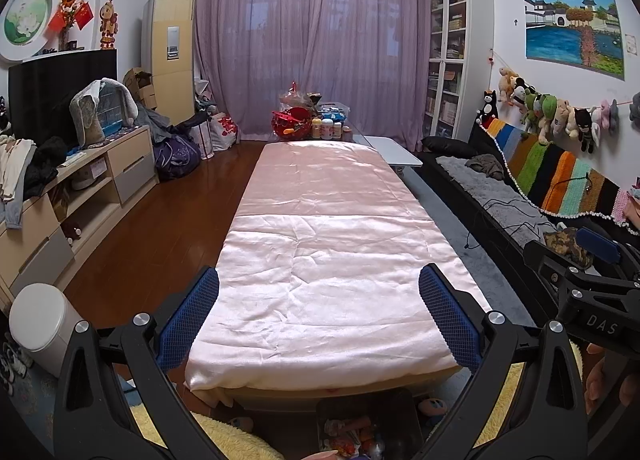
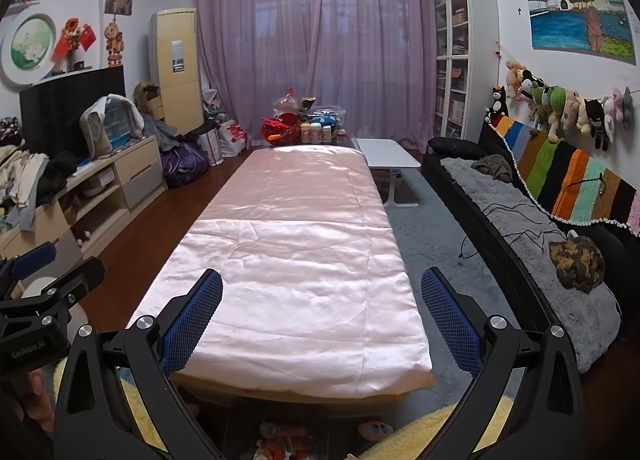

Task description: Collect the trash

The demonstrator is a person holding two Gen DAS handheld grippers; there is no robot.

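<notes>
- Left gripper (image 1: 319,316): held with jaws spread, nothing grasped, above the long table draped in pink satin cloth (image 1: 320,260).
- Right gripper (image 2: 321,318): likewise released.
- Dark bin below the table edge (image 1: 368,424): colourful wrappers, possibly trash, seen indistinctly inside.

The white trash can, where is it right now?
In the left wrist view, the white trash can stands on the floor at the lower left, beside the low TV cabinet and left of the pink-covered table.

Pink cloth (image 1: 328,252), purple curtain (image 1: 320,40), striped blanket (image 2: 568,176)
</notes>
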